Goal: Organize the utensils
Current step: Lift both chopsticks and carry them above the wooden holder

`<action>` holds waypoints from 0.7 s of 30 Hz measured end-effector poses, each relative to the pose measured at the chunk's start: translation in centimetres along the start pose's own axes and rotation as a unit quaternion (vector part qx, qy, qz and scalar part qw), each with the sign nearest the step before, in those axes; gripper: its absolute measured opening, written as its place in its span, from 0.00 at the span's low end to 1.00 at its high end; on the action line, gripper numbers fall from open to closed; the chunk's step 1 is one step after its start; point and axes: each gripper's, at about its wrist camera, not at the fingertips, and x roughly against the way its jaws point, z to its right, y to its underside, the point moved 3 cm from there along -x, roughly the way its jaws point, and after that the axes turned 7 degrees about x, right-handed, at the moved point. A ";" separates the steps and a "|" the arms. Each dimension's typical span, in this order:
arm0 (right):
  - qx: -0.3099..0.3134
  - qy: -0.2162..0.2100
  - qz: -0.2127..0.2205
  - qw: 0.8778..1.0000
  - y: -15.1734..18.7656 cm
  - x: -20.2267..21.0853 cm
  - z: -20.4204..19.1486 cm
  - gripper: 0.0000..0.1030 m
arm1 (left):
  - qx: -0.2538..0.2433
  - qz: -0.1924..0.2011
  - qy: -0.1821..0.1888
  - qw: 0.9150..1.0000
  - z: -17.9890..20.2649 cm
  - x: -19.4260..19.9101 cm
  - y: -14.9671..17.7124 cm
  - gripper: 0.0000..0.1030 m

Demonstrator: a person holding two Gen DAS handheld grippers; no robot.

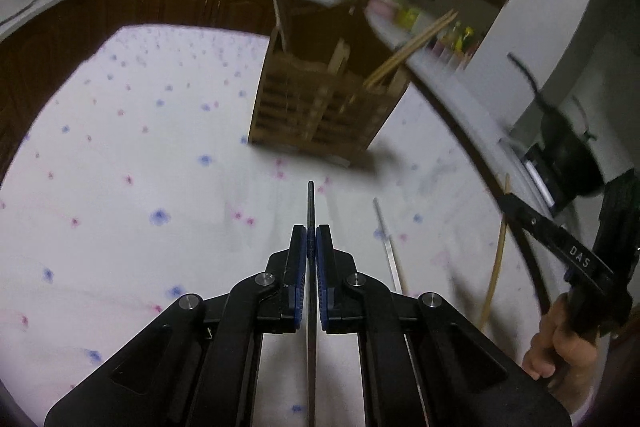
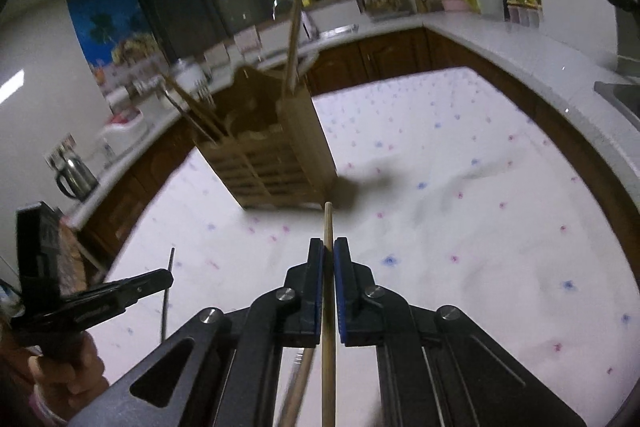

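Above the tablecloth, left fingers pinch a dark chopstick, right fingers a wooden chopstick.

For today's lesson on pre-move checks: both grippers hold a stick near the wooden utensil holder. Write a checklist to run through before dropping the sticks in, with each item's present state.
1. Left gripper shut on the dark chopstick: ok.
2. Right gripper shut on the light wooden chopstick: ok.
3. Wooden utensil holder upright on the floral tablecloth: ok.
4. Free room in the holder's compartments: cannot tell, blurred.
5. All utensils collected: not ok, a metal chopstick lies on the cloth.
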 end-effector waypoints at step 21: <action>0.001 -0.026 0.096 0.995 -3.9 6.1 -1.7 0.05 | 0.001 0.080 0.036 0.996 0.9 7.0 -2.7 0.04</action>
